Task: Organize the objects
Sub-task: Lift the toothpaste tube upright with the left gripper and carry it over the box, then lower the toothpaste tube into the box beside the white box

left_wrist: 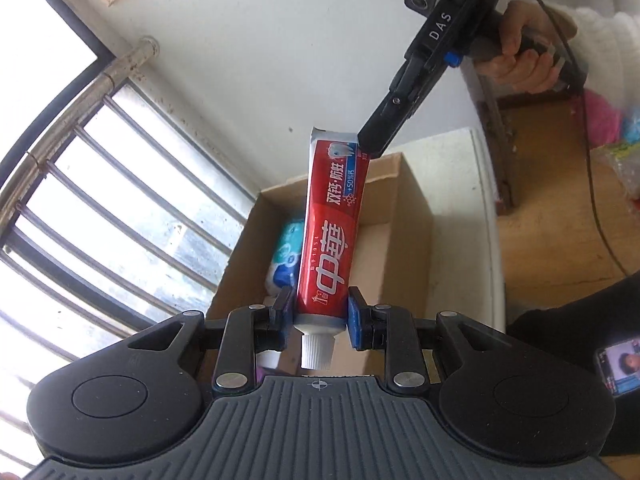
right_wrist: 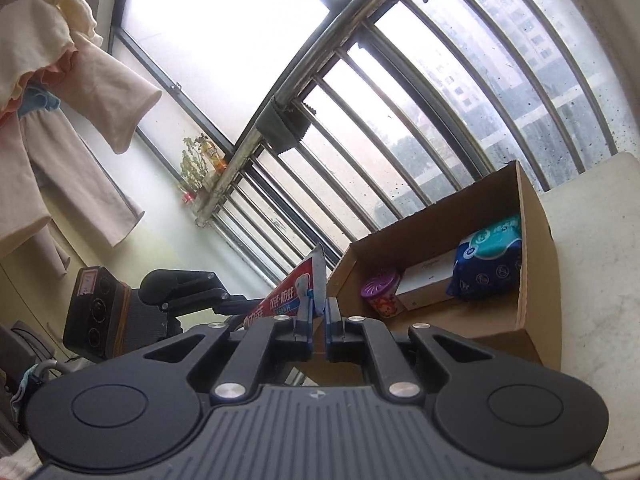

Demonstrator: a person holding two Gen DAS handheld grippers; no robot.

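A red toothpaste tube [left_wrist: 334, 232] with a white cap hangs in the air above an open cardboard box [left_wrist: 404, 216]. My left gripper [left_wrist: 320, 309] is shut on its cap end, the blue pads pressing both sides. My right gripper [left_wrist: 370, 141] reaches in from the upper right, held by a hand [left_wrist: 524, 56], and pinches the flat crimped end. In the right wrist view my right gripper [right_wrist: 319, 314] is shut on that crimp of the tube [right_wrist: 286, 296], and the left gripper's body [right_wrist: 188, 292] shows behind it.
The cardboard box [right_wrist: 532, 240] stands on a white table [right_wrist: 596, 264] by a barred window. Inside lie a purple-lidded jar [right_wrist: 380, 292], a white carton [right_wrist: 426, 280] and a blue-teal tissue pack [right_wrist: 490, 260]. Clothes [right_wrist: 60, 100] hang at left. A phone [left_wrist: 618, 368] shows at right.
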